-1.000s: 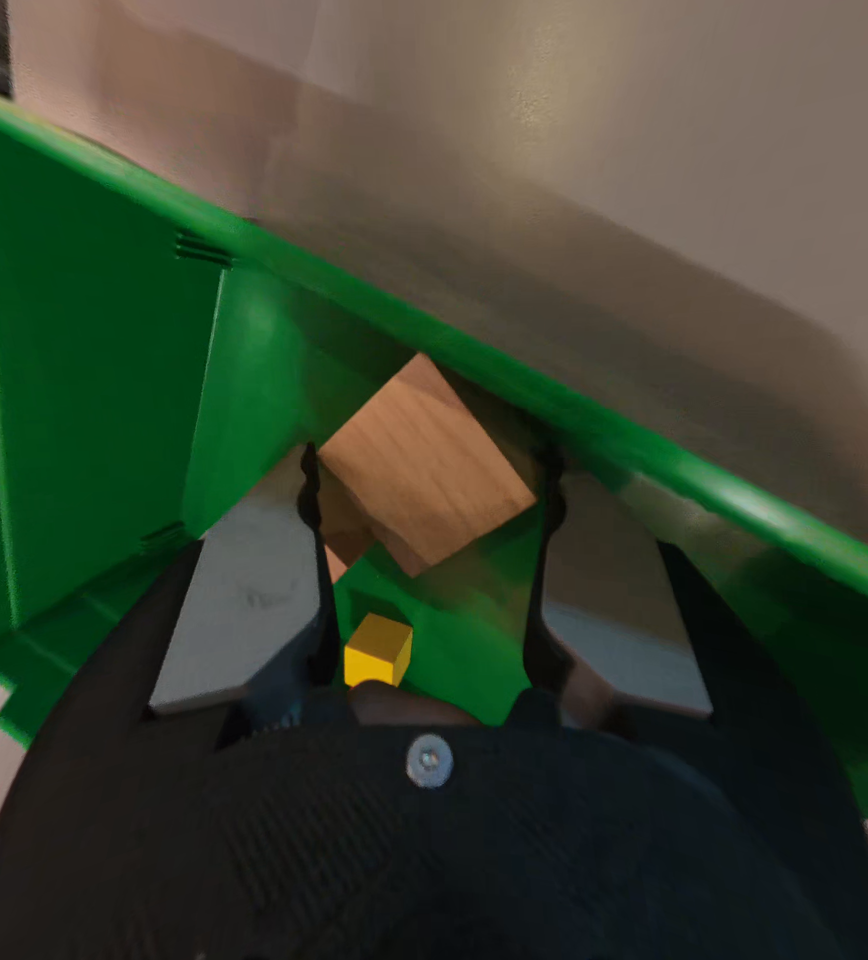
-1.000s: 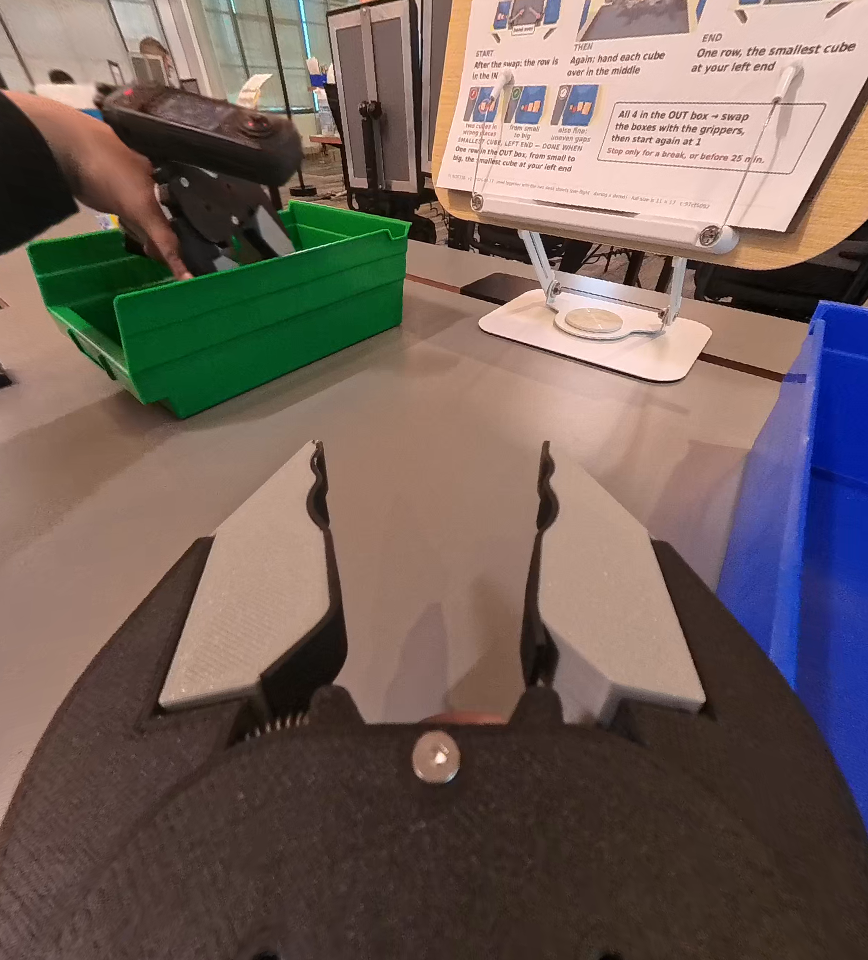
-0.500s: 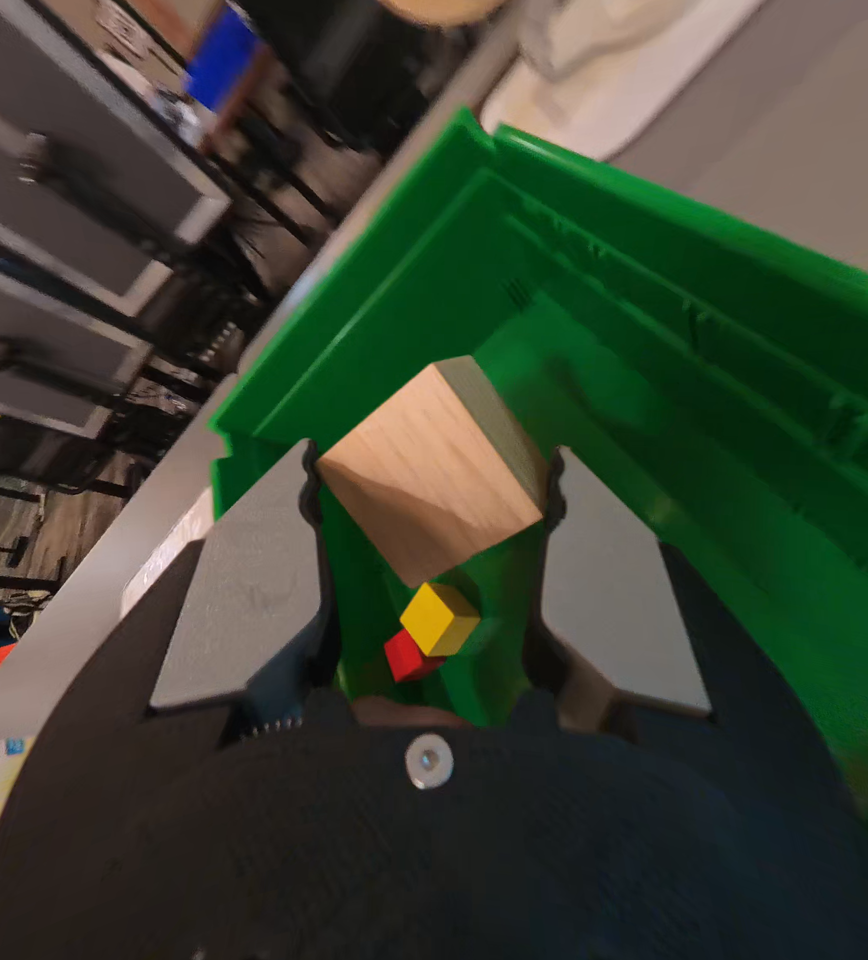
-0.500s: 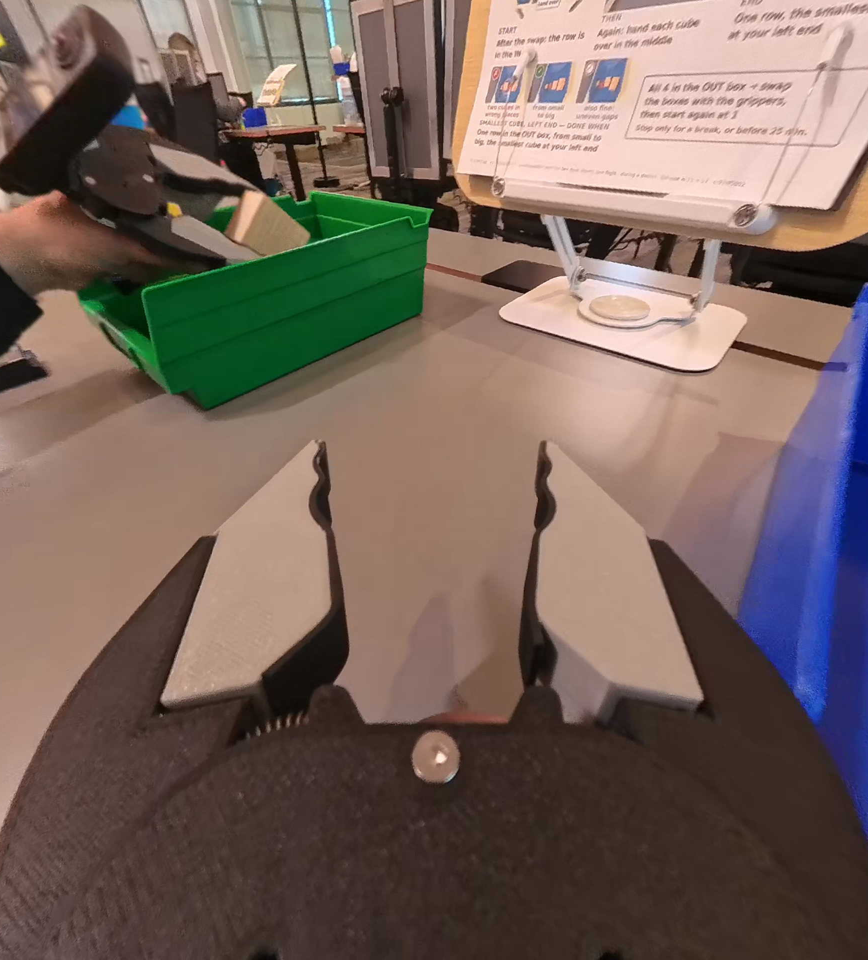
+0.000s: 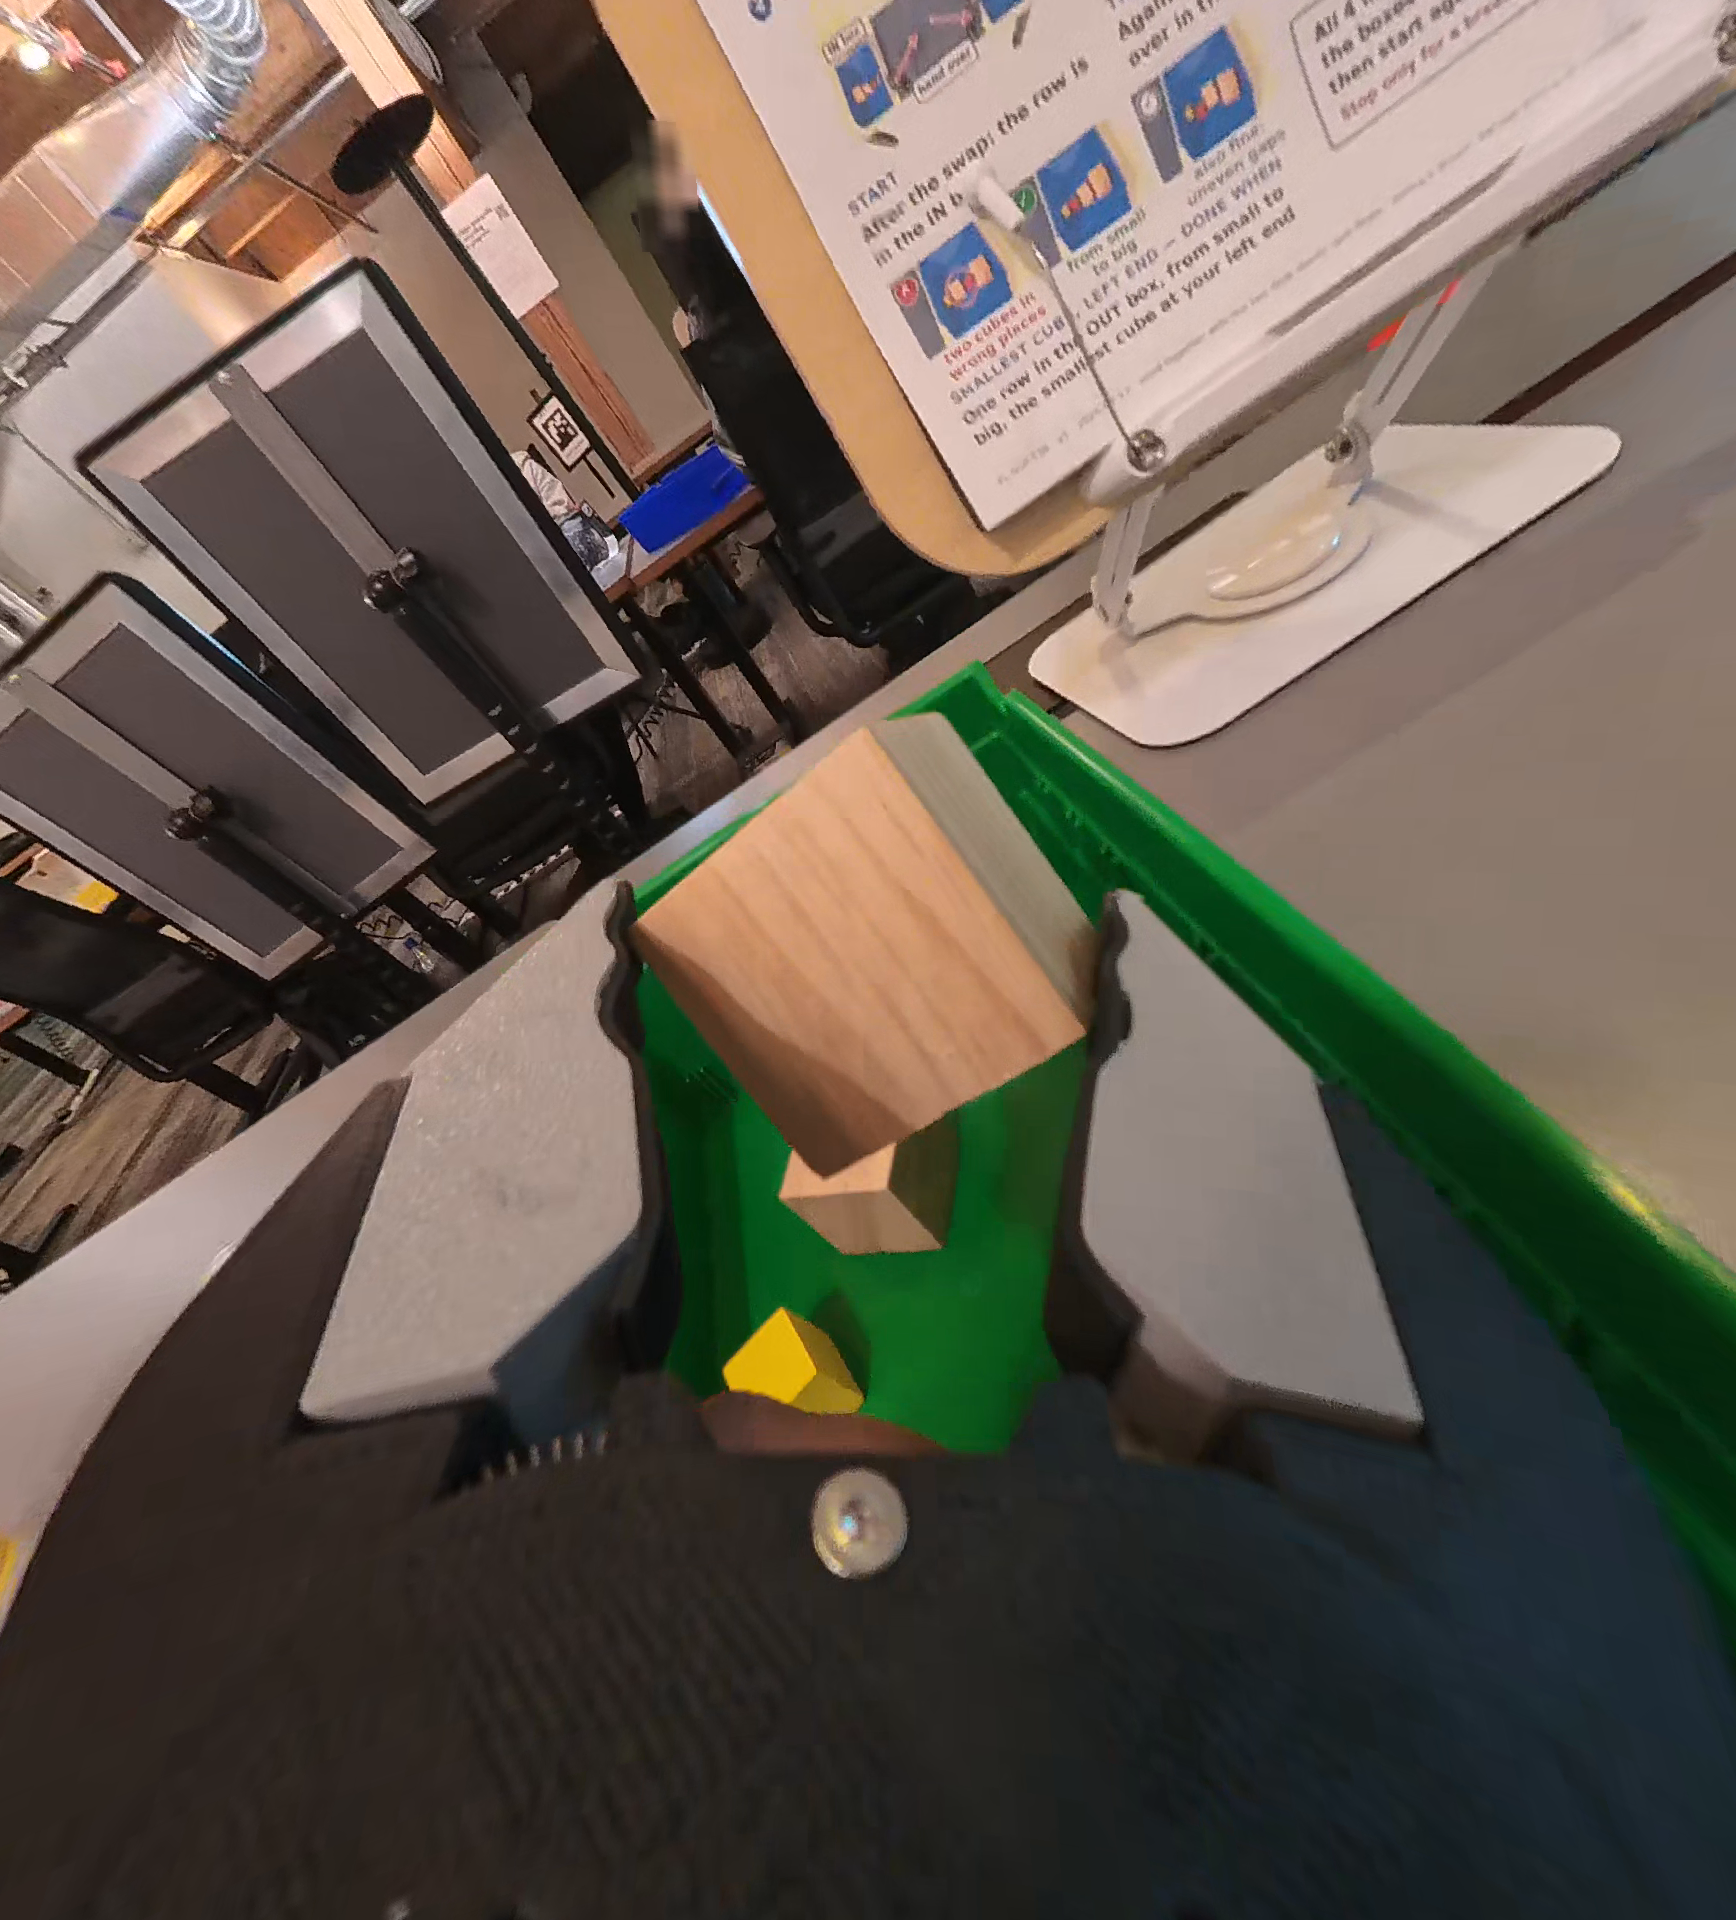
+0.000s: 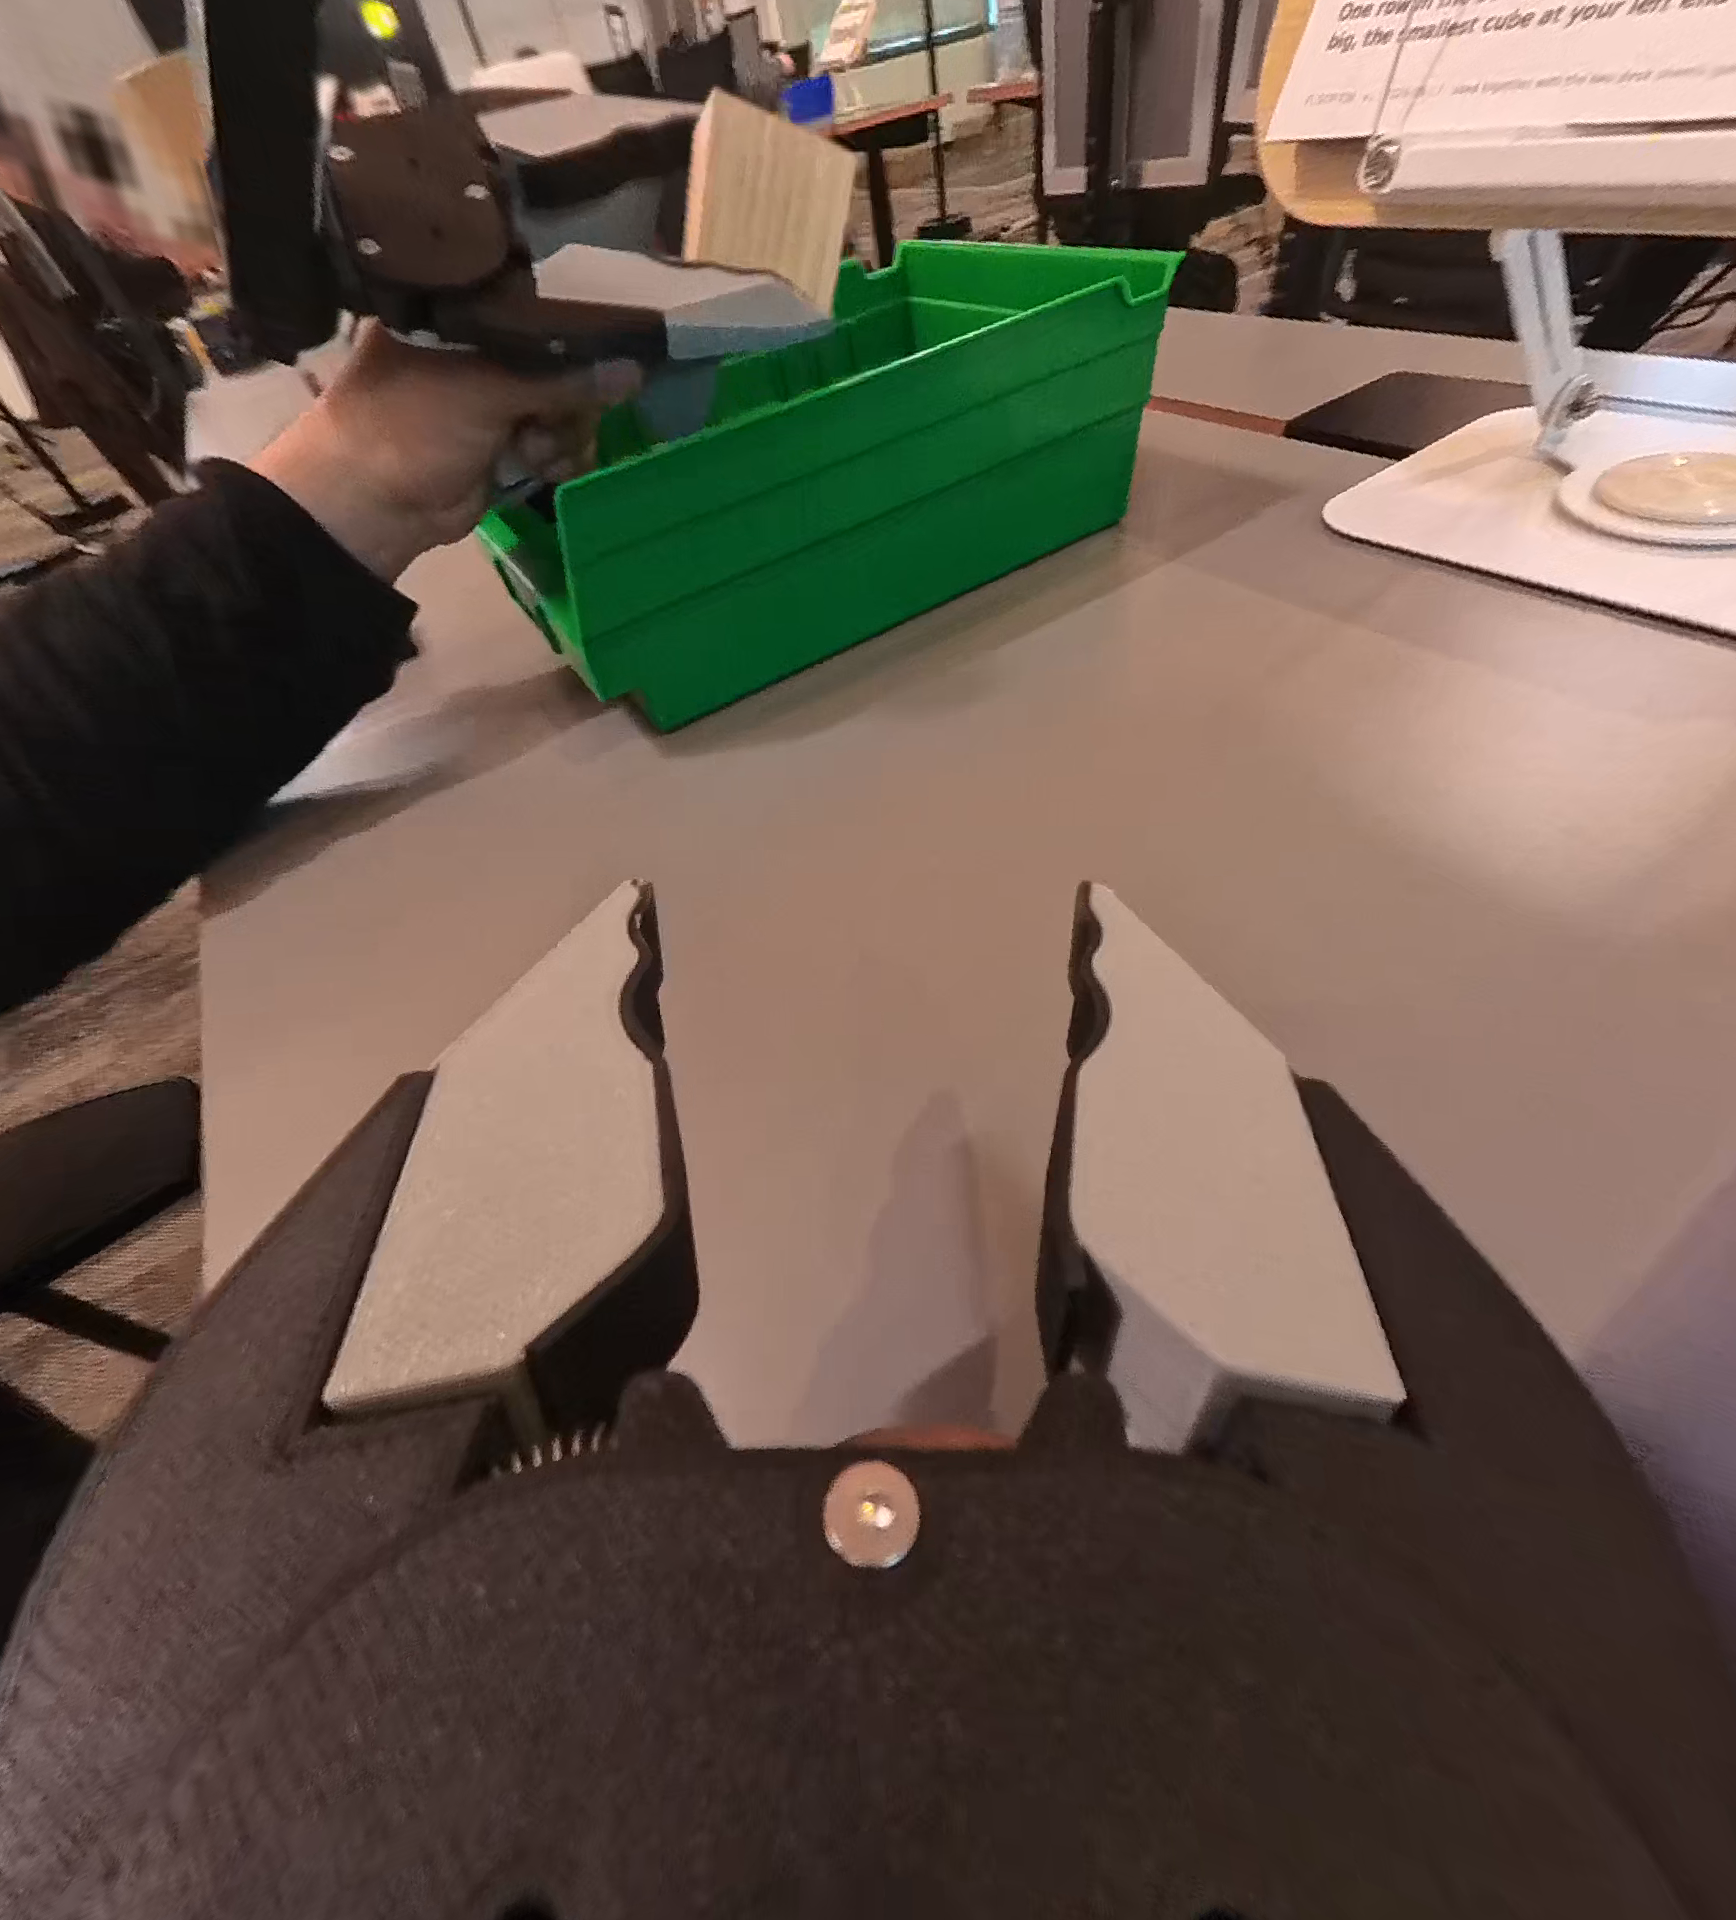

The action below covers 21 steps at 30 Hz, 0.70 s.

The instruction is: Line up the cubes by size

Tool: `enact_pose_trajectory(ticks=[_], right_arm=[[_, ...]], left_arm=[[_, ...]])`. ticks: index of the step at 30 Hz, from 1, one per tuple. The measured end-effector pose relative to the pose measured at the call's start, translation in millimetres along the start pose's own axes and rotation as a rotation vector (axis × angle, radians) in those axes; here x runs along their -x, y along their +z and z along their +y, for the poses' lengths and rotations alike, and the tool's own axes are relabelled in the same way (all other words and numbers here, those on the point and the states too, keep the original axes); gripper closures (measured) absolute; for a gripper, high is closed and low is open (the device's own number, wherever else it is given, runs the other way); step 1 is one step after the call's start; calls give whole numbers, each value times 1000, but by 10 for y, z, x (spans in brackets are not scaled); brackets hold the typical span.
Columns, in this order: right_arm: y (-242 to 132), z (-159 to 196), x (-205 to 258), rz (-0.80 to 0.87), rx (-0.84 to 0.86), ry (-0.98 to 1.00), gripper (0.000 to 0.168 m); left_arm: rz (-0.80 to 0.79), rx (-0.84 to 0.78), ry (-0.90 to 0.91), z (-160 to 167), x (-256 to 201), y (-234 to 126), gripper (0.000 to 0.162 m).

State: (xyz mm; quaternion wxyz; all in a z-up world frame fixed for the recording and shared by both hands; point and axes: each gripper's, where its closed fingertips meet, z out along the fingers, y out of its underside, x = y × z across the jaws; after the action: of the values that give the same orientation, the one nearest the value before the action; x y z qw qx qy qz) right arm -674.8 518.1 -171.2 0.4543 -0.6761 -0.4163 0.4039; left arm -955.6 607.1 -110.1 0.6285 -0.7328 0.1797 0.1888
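pale striped-grain wooden cube (image 5: 859, 961), yellow cube (image 5: 791, 1377), green bin (image 6: 843, 488), grey table (image 6: 1259, 831).

We're in an open-plan office or lab workspace: grey worktable (image 6: 1259, 790), a printed instruction sheet (image 5: 1103, 239) propped on a white stand (image 5: 1342, 582), grey partition panels (image 5: 365, 561) behind, more desks, exposed ceiling ductwork (image 5: 209, 42) overhead.
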Motion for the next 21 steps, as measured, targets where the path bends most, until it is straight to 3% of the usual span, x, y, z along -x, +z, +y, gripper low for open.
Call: enact_pose_trajectory(ticks=[4, 8, 10, 13, 15, 18, 21], right_arm=[[71, -119, 96, -100, -18, 69, 92], [135, -246, 121, -135, -44, 89, 92], [169, -246, 143, -140, -43, 91, 92], [213, -221, 213, -165, -15, 70, 92], [223, -281, 273, -213, -3, 73, 92], [175, -498, 501, -431, 3, 148, 92], [118, -724, 628, -636, 16, 232, 91]], left_arm=[[-110, 8, -158, -21, 252, -36, 75], [-128, -89, -632, -142, 477, -163, 76], [-98, -139, -709, -223, 448, -194, 75], [-42, -227, -591, -395, 244, -215, 75], [119, -383, -435, -721, -89, -364, 75], [379, -670, -67, -1153, -809, -896, 76], [469, -676, 34, -1207, -1177, -1008, 76]])
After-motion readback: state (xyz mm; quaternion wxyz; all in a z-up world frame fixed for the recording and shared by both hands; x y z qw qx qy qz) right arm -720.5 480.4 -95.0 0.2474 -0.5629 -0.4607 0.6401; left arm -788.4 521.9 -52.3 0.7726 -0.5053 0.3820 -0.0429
